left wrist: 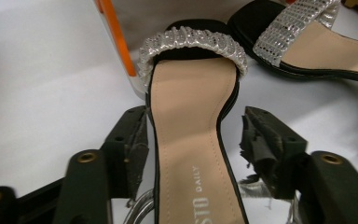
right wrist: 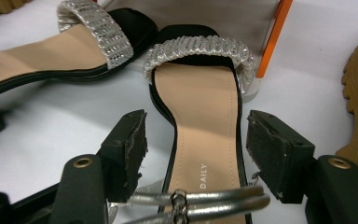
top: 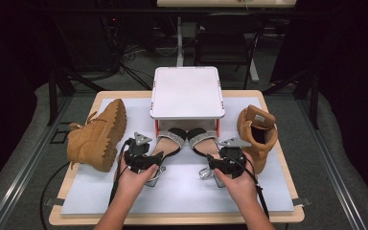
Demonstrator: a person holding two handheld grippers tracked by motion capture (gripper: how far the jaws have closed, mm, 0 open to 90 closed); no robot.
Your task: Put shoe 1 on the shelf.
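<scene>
While straddling the waists of two black sandals, both tongs released: pads clear of the soles on either side. Left sandal (left wrist: 193, 140) between the jaws of the left gripper (top: 141, 155), toe at 12 o'clock under a crinkled silver band, part of the insole print legible as "STO DAILY". Right sandal (right wrist: 205, 126) between the jaws of the right gripper (top: 225, 163), likewise ungrasped, insole print legible as "DAILY", silver ankle strap (right wrist: 200, 200) lying across the heel end. Toes of both tucked under a white raised tray (top: 187, 93) on orange legs, at 12 o'clock from the hands. Tan boot (top: 98, 136) on its side at 9 o'clock, second tan boot (top: 258, 134) upright at 3 o'clock. White mat (top: 182, 191) beneath, on a wooden table (top: 74, 167).
</scene>
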